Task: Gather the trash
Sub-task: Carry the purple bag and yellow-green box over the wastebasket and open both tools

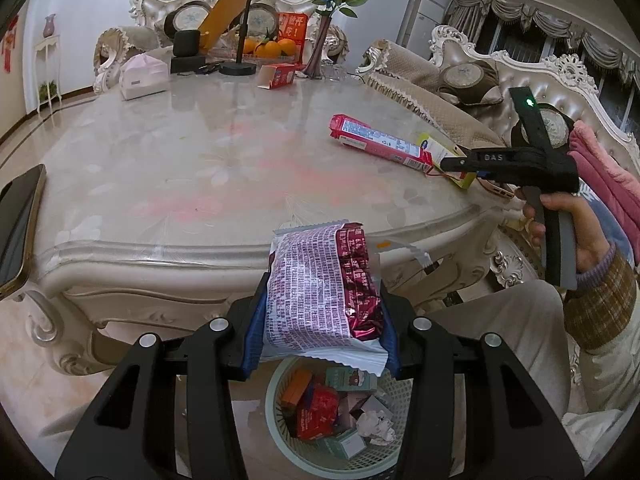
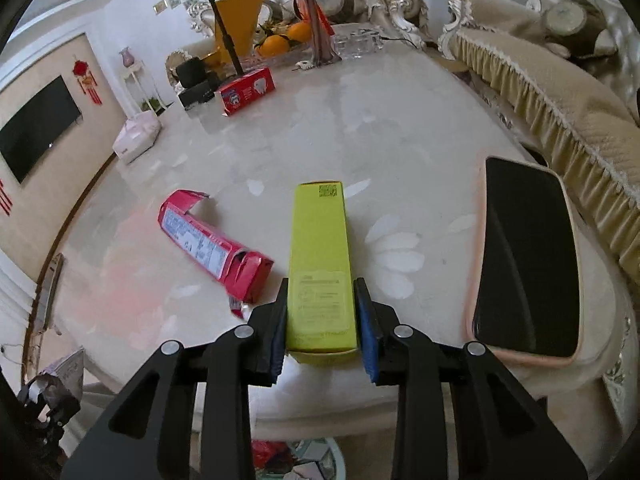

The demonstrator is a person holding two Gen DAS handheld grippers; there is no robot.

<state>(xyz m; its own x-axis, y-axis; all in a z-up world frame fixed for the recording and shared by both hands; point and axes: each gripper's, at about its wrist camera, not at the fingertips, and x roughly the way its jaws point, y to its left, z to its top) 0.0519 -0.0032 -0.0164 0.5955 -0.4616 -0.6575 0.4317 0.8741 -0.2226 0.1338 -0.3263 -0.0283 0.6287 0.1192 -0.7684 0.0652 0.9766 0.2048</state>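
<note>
My left gripper (image 1: 320,320) is shut on a crumpled maroon and white snack wrapper (image 1: 312,280), held in the air in front of the table edge, above a white waste basket (image 1: 404,436) holding several pieces of trash. My right gripper (image 2: 322,316) is shut on the near end of a yellow-green box (image 2: 320,248) that lies lengthwise on the marble table (image 2: 360,140). From the left wrist view that right gripper (image 1: 448,162) appears at the table's right edge, held by a hand. A torn red carton (image 2: 212,244) lies just left of the box, also visible as the red carton (image 1: 380,142).
A dark phone in a pink case (image 2: 528,260) lies right of the box near the table edge. Another phone (image 1: 16,232) lies at the left corner. Far back stand a red box (image 2: 248,90), a black stand, oranges, a vase and a pink tissue box (image 1: 142,78). Sofas flank the table.
</note>
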